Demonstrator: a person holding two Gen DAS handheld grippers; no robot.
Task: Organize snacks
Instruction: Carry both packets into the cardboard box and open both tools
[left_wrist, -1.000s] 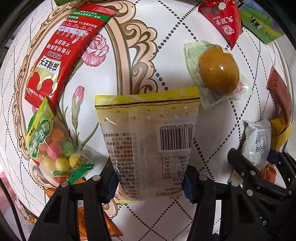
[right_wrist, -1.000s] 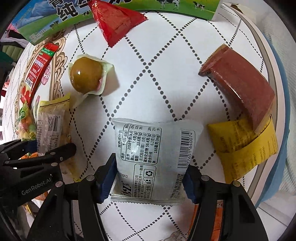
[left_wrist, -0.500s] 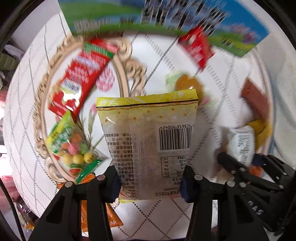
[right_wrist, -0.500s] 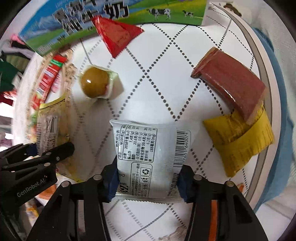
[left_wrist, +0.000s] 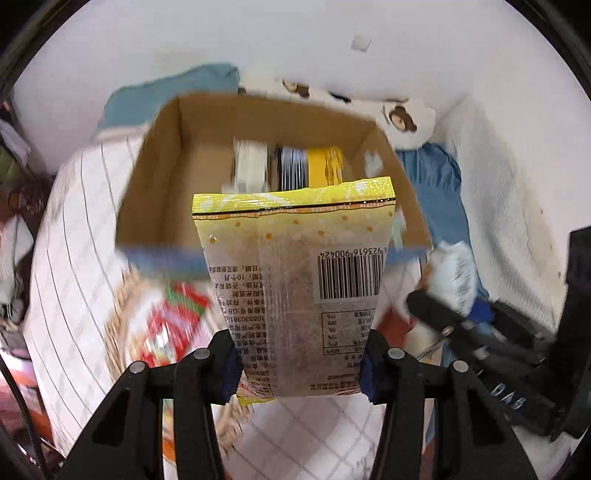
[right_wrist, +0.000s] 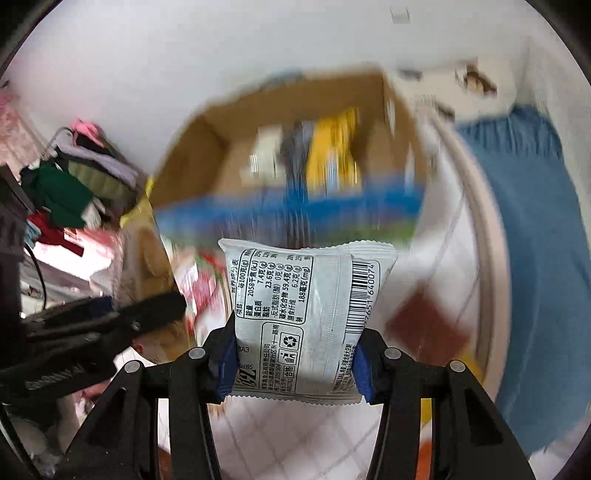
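Note:
My left gripper (left_wrist: 299, 365) is shut on a yellow-topped clear snack packet (left_wrist: 295, 266), held in the air with its barcode facing me. My right gripper (right_wrist: 293, 365) is shut on a white snack packet (right_wrist: 306, 314) printed with a nutrition table and barcode. Beyond both packets stands an open cardboard box (left_wrist: 166, 173) (right_wrist: 207, 147) with several packets upright inside (left_wrist: 306, 168). In the left wrist view the right gripper with its white packet (left_wrist: 454, 273) shows at the right. In the right wrist view the left gripper (right_wrist: 162, 308) shows at the left.
A round table with a white diamond-pattern cloth (left_wrist: 314, 432) lies below, blurred. A red packet (left_wrist: 166, 328) and a brown packet (right_wrist: 424, 325) lie on it. A blue cloth (right_wrist: 535, 258) hangs at the right, a pile of clothes (right_wrist: 74, 184) at the left, a white wall behind.
Both grippers closed on their packets and lifted them off the table. The views tilted up, so the open box and the wall now show behind the packets.

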